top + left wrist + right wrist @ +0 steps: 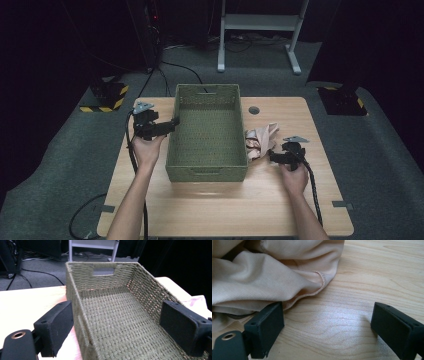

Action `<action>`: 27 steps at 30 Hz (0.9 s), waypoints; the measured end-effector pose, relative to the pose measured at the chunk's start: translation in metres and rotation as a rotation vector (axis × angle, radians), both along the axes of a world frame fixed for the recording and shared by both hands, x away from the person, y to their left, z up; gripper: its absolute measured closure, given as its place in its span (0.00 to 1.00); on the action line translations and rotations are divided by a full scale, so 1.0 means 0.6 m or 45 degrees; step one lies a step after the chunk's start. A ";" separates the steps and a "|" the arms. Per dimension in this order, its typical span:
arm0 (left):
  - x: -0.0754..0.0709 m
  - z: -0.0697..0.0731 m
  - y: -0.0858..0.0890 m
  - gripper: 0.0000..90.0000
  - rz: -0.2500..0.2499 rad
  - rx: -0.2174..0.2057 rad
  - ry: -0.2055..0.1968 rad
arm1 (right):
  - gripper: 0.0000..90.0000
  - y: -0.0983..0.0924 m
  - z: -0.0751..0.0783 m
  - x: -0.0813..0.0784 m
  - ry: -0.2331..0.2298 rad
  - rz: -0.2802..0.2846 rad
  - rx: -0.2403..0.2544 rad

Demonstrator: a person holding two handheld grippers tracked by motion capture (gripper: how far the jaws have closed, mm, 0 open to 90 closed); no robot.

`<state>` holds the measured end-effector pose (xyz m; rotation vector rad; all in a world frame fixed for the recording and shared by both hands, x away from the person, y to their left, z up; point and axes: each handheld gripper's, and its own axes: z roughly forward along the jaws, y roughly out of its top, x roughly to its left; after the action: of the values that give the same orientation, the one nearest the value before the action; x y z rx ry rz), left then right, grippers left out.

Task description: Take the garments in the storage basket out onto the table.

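A green woven basket (207, 170) stands empty in the middle of the wooden table (225, 210). My left gripper (173, 121) is open at the basket's left wall. In the left gripper view that wall (75, 302) runs between the two jaws, one jaw outside and one inside, neither pressing on it. A crumpled beige cloth (261, 140) lies just right of the basket. My right gripper (272, 157) is open low over the table at the cloth's near edge. In the right gripper view the beige cloth (262, 272) reaches the left jaw, with bare wood between the jaws.
The basket has handle cut-outs (103, 271) in its end walls. A round cable hole (254, 110) sits in the table behind the cloth. Beyond the table stand a white frame (260, 25) and dark stands on grey carpet.
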<state>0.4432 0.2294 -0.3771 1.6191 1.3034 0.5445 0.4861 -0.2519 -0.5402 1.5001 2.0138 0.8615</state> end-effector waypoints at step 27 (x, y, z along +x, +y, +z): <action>-0.032 -0.034 0.047 0.14 0.103 -0.015 0.023 | 0.12 0.000 0.000 0.000 -0.001 0.002 -0.001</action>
<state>0.4242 0.2576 -0.3978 1.5697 1.3878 0.5715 0.4862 -0.2519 -0.5402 1.4978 2.0151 0.8618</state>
